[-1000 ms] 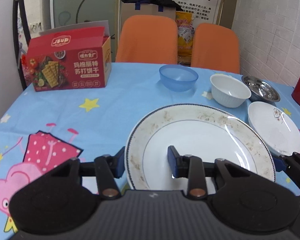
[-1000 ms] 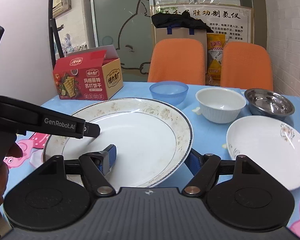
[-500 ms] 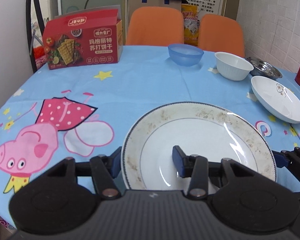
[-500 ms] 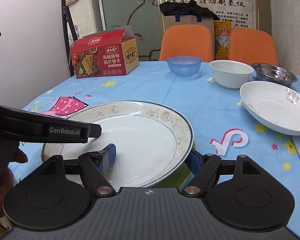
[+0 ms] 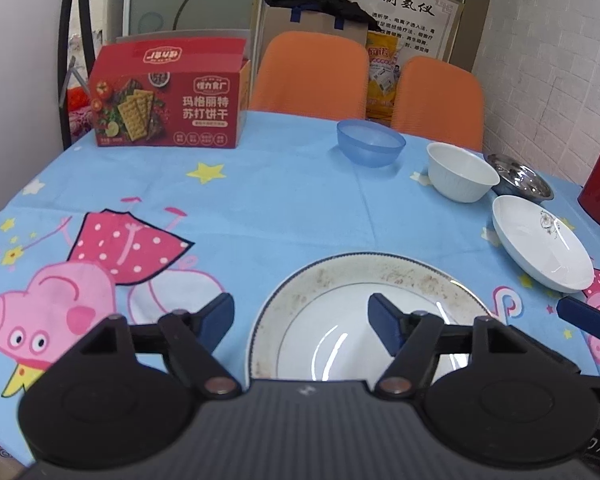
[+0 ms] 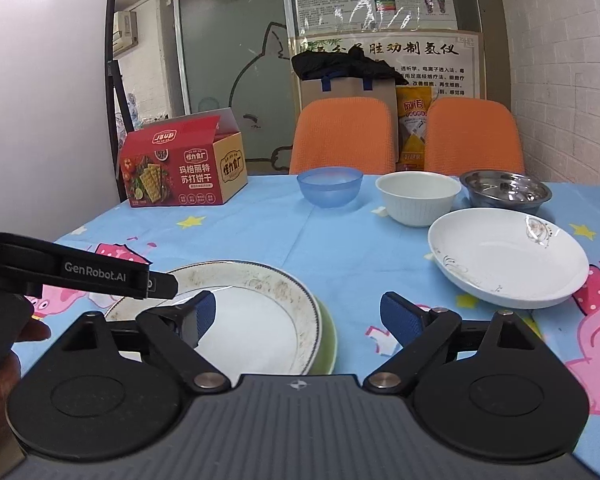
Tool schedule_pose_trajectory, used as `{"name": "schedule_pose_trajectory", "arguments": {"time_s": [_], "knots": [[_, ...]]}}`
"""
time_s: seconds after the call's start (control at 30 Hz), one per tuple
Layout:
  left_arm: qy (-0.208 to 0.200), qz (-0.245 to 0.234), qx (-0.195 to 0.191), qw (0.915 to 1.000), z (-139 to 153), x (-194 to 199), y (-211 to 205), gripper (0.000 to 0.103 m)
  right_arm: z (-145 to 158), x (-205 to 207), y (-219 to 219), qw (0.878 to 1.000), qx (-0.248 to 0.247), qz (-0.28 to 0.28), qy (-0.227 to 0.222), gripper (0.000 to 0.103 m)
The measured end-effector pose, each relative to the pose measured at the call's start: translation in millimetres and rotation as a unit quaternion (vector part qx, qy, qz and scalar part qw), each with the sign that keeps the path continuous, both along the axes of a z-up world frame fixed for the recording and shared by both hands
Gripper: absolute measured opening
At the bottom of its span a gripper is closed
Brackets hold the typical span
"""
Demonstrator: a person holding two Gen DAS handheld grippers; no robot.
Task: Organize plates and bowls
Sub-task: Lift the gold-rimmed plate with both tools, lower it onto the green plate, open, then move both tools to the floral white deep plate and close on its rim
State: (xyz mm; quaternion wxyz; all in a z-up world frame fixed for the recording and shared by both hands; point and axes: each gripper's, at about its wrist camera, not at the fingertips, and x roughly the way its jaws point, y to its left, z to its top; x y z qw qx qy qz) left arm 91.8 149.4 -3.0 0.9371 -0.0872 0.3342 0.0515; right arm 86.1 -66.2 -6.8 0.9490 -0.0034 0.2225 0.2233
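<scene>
Because the large gold-rimmed plate (image 6: 260, 312) rests on a green dish (image 6: 327, 340) whose rim only peeks out beneath its right edge, and sits close to the near edge of the counter (image 5: 292, 200), the main hazard is a careless nudge. The left gripper (image 5: 302, 318) has its jaws spread wide and holds nothing; one pad hangs over the plate's inner face while the other hangs over the cloth to the left. The right gripper (image 6: 296, 312) is likewise wide open and empty, one pad over the plate and the other over the cloth. If either one pulls away low, a pad could probably catch the rim and slide the glazed plate off centre or tip it on the smaller dish. The remaining pieces stand well apart farther back: the shallow white dish (image 6: 508, 256), the white bowl (image 6: 418, 198), the steel bowl (image 6: 506, 192) and the blue bowl (image 6: 330, 186). Reaching for them could likely sweep a wrist across the stack. The white dish is smooth and sloped, so a shallow grip on its rim may slip, and the red box (image 5: 168, 100) crowds the far left.
</scene>
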Motion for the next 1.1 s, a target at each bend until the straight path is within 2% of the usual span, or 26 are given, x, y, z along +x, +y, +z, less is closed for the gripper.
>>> {"name": "schedule_pose_trajectory", "arguments": {"time_s": [0.13,0.3,0.33,0.37,0.4,0.53,0.6,0.77,0.93,1.1], "knots": [[0.001,-0.022,0.000,0.9997,5,9,-13,0.072,0,7,-26,1.000,-0.001,-0.030,0.009,0.103],[0.013,-0.061,0.000,0.9981,10,32,-42,0.075,-1,19,-73,0.995,0.009,-0.097,0.018,0.103],[0.017,-0.072,-0.002,0.9972,12,39,-49,0.079,0,22,-82,0.994,0.009,-0.108,0.018,0.103],[0.020,-0.083,-0.004,0.9964,14,48,-57,0.091,0,26,-90,0.993,0.007,-0.119,0.018,0.103],[0.019,-0.095,-0.007,0.9952,16,57,-65,0.097,0,31,-98,0.992,0.005,-0.128,0.018,0.103],[0.021,-0.138,0.003,0.9902,25,95,-100,0.096,1,61,-122,0.988,-0.012,-0.152,0.033,0.103],[0.034,-0.152,0.005,0.9877,24,119,-118,0.096,-1,78,-131,0.986,-0.019,-0.158,0.040,0.103],[0.074,-0.184,0.000,0.9801,6,178,-150,0.096,-11,120,-143,0.983,-0.025,-0.163,0.078,0.103],[0.111,-0.185,-0.014,0.9764,-16,214,-165,0.096,-21,143,-142,0.982,-0.037,-0.151,0.103,0.103],[0.128,-0.179,-0.022,0.9753,-31,227,-169,0.095,-28,152,-140,0.984,-0.036,-0.136,0.110,0.103]]}}
